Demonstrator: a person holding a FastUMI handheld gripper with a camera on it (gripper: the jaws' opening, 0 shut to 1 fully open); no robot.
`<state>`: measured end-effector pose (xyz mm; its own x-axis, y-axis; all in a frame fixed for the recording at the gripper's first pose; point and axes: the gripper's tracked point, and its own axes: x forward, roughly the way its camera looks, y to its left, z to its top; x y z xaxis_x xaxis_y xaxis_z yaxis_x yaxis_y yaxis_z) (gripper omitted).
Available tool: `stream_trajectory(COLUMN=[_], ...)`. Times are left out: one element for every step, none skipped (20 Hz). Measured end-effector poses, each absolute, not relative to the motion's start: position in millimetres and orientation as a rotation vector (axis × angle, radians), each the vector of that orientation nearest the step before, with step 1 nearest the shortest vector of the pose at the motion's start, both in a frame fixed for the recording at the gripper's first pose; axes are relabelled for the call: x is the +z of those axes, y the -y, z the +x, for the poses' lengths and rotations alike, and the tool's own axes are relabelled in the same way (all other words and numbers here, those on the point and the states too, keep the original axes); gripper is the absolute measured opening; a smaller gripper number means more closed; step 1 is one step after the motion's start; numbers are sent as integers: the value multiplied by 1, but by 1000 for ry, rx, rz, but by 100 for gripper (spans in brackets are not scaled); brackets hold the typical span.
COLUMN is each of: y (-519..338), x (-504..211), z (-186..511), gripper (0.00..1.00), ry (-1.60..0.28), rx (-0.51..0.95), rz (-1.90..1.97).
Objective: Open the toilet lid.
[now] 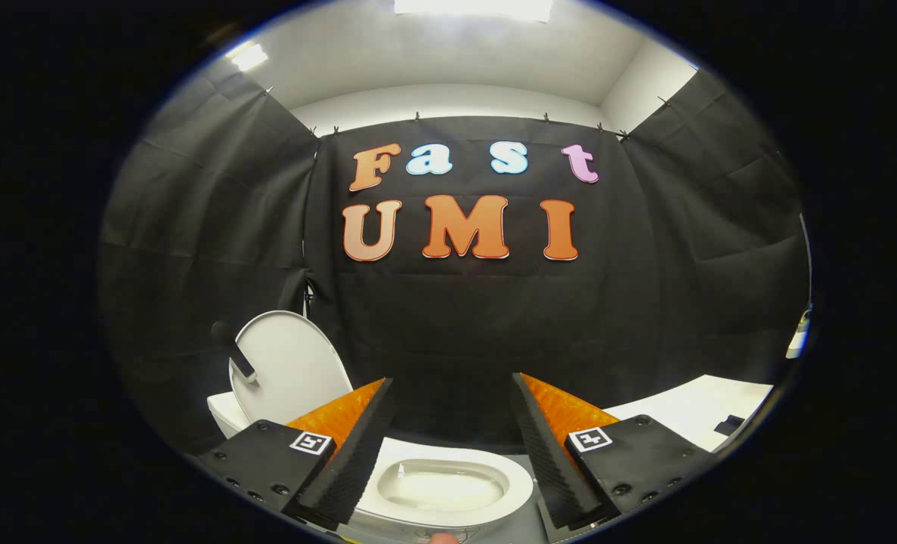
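Below black booth cloth, a white ledge (709, 404) is showing at four o'clock. Gripper (452, 397) is gaping wide, gripping nothing. Toilet lid (291, 370) is standing raised at nine o'clock; bowl (448, 485) partly hidden by fingers.

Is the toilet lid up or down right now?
Up. The lid stands raised behind the bowl, whose basin is exposed between the fingers of the open gripper, which grips nothing.

Single fisheye cam riding on gripper (452, 431), looks fwd along its two spread fingers (354, 453), nothing between them. Sits above and close to toilet bowl (448, 483), tilted slightly down, facing booth's black cloth back wall (463, 325); raised lid (289, 370) off to left.
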<state>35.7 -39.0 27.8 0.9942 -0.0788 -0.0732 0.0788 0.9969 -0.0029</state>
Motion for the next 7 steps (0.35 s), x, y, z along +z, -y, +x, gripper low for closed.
stream_trajectory(y=[37,36,35,34,33,34,34], x=[28,29,29,29,29,29,30], z=[36,37,36,36,37,37,37], gripper=[98,98,98,98,98,98,98], ry=[-72,-71,-70,-69,-68,-69,-70], rx=[-77,-75,-73,-71,-70,-69,-68], rz=[0,-1,-2,-4,-4,-2,-1])
